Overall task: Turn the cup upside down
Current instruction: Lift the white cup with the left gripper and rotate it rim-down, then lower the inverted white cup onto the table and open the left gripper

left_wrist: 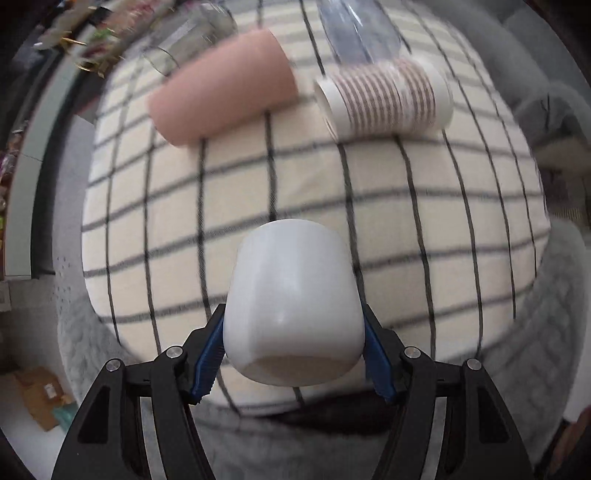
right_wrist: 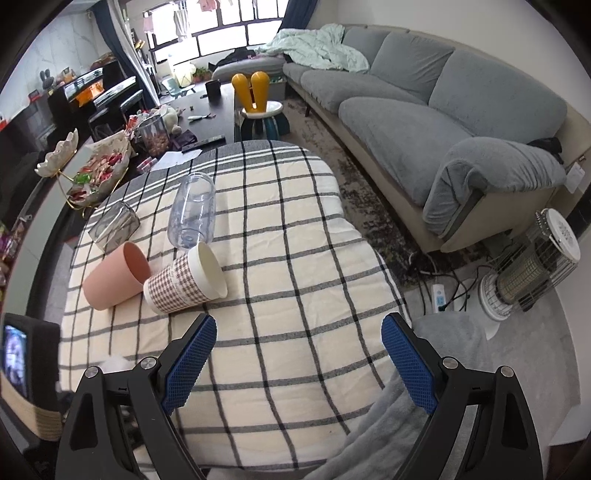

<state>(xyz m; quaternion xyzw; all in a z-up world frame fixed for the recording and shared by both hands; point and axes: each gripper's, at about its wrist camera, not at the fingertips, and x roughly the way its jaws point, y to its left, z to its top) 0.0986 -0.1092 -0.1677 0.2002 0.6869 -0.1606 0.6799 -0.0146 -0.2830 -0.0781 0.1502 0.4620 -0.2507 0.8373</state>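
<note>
Left wrist view: my left gripper (left_wrist: 293, 354) is clamped on a glossy white ceramic cup (left_wrist: 293, 304), its blue-padded fingers (left_wrist: 207, 363) pressed against both sides of the cup's lower wall. The cup's base faces the camera and its body extends away over the cream tablecloth with dark grid lines (left_wrist: 406, 221). The frame is motion-blurred. Beyond the held cup, a matte pink plastic tumbler (left_wrist: 225, 86) lies on its side, and just right of it lies a brown-patterned paper cup with a white rim (left_wrist: 384, 98); a clear plastic bottle (left_wrist: 356, 31) shows at the top edge. Right wrist view: my right gripper (right_wrist: 299, 354) is spread wide and holds nothing, hovering above the tablecloth. The pink tumbler and the paper cup lie touching, mouths toward the right; the clear bottle lies behind them, near a clear rectangular box (right_wrist: 114, 225). A grey sofa (right_wrist: 424, 99) stands beyond the table.
</note>
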